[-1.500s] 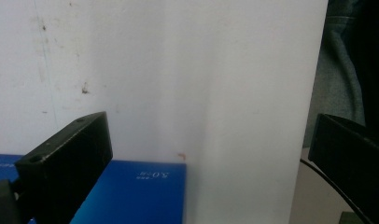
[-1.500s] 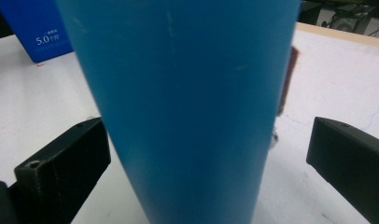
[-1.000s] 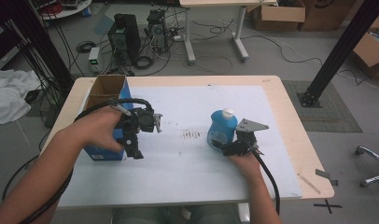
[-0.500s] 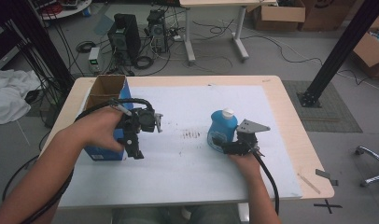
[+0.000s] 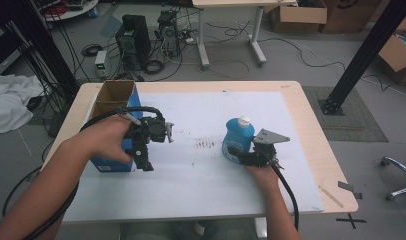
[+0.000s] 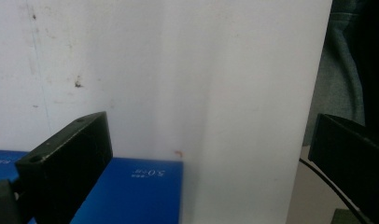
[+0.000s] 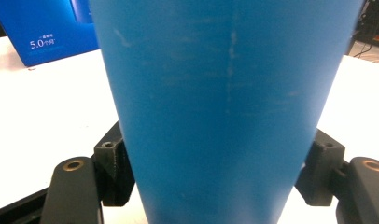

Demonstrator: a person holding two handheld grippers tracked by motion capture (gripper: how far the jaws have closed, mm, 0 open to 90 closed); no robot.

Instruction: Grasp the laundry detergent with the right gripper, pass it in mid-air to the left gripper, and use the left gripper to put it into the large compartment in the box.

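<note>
While the white sheet (image 5: 201, 165) covers most of the pale wooden table (image 5: 311, 125) in the middle of the high view, the blue bottle (image 5: 238, 140) with its white cap stands upright on that sheet just right of centre. The right gripper (image 5: 241, 152) reaches it from the lower right, and its jaws have just been closing with the bottle between them; in the right gripper view the bottle's blue wall (image 7: 220, 107) sits against both jaws, so they are clamped on it. Left of centre, the left gripper (image 5: 143, 162) hangs over the sheet beside the blue box (image 5: 113, 132), an open carton at the table's left edge. In the left gripper view its jaws stand well apart with nothing between them, above white sheet and a corner of the box (image 6: 136, 191). A smudge of dark marks (image 5: 206, 145) lies on the sheet between the two grippers. Around the table is grey floor: computer towers (image 5: 133, 37) and tangled cables at the upper left, a white cloth (image 5: 11, 102) at the far left, cardboard boxes (image 5: 298, 15) at the upper right, and a black post (image 5: 366, 50) slanting down the right side.
</note>
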